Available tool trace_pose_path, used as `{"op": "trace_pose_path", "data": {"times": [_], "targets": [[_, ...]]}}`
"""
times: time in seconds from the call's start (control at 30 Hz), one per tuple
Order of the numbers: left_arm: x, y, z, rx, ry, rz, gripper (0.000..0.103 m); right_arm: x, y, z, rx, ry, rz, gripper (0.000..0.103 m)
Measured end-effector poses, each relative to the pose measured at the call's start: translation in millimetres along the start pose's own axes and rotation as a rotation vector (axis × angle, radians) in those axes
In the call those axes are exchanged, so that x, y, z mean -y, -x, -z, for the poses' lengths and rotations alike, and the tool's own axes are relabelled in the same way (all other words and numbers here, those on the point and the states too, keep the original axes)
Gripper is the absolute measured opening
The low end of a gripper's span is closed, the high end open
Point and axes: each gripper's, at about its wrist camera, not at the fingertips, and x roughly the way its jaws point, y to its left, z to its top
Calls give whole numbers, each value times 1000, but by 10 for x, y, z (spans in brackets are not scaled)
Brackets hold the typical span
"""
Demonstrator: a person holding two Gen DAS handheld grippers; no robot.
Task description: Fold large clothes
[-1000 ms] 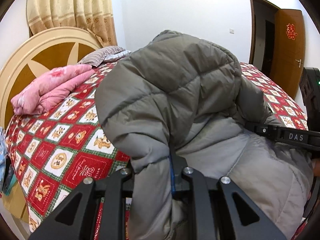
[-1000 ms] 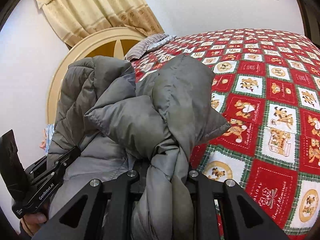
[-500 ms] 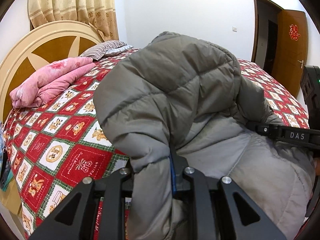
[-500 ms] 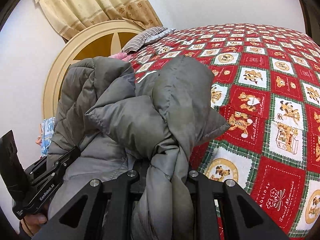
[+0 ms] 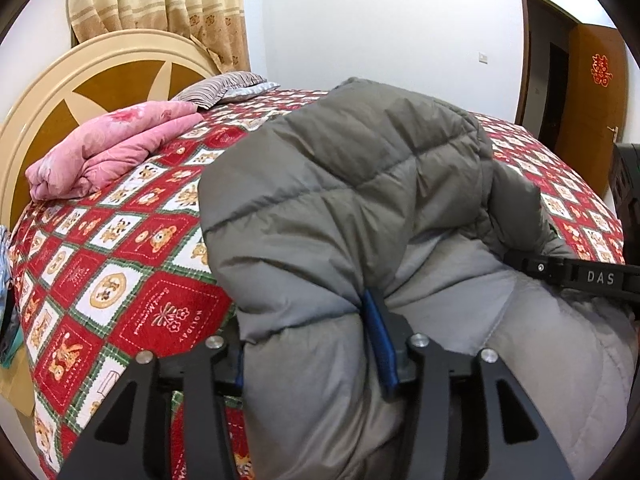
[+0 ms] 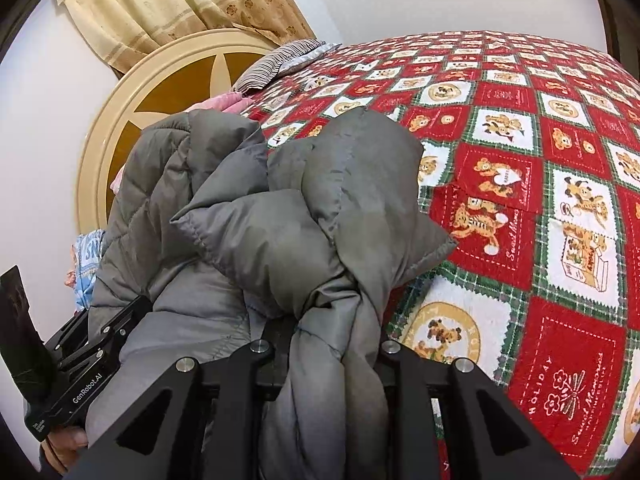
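We're at the set-down end of a fold, by our read: jacket (image 5: 352, 208) bunched and held over the bed (image 5: 120, 264), both tools angled down at it. Closest in, left gripper (image 5: 316, 344) has a thick quilted fold running between its fingers; jaws are opening, blue pad (image 5: 380, 344) on the right finger now showing bare w/ fabric slackening off it, so the grip there is letting go. Right gripper (image 6: 324, 344) is narrow, clamped on a twisted rope of the same jacket that runs straight up out of the jaws. Each tool shows in the other's view: right one off to the right of the left cam, left one low-left of the right cam w/ a bit of hand (image 6: 66, 438) under it. Next move prob calls for the right side to release too once the bulk rests on the cover, then re-grip at an edge to square it, since the puffy fill will spring back and the slick shell may slide. Jacket is grey, stitched in fat padded channels, smooth lighter lining at the inside. Just beyond the jaws: quilted cover, red/white squares w/ bears, green trim, flat and a bit nubby. Farther ahead-left a pink folded blanket (image 5: 104, 152), soft, then a striped pillow (image 5: 224, 84). Farthest: round cream/brown headboard (image 5: 80, 92), beige curtain (image 5: 160, 4), door (image 5: 592, 104) far right.
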Motion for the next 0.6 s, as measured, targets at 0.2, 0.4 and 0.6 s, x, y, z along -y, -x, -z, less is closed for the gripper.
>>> {"op": "trace_pose_path", "data": {"times": [0.2,0.4,0.6], "targets": [[-13,-55,19,-5,7,-9,58,11,-56,8,-11,2,17,23],[-30,-73,36,-5,16,-23,65,33,-95,27,-20,5,42,29],[-49,-58,27,-8,19,-33,69,-29,-92,32,-24,31,75,30]]}}
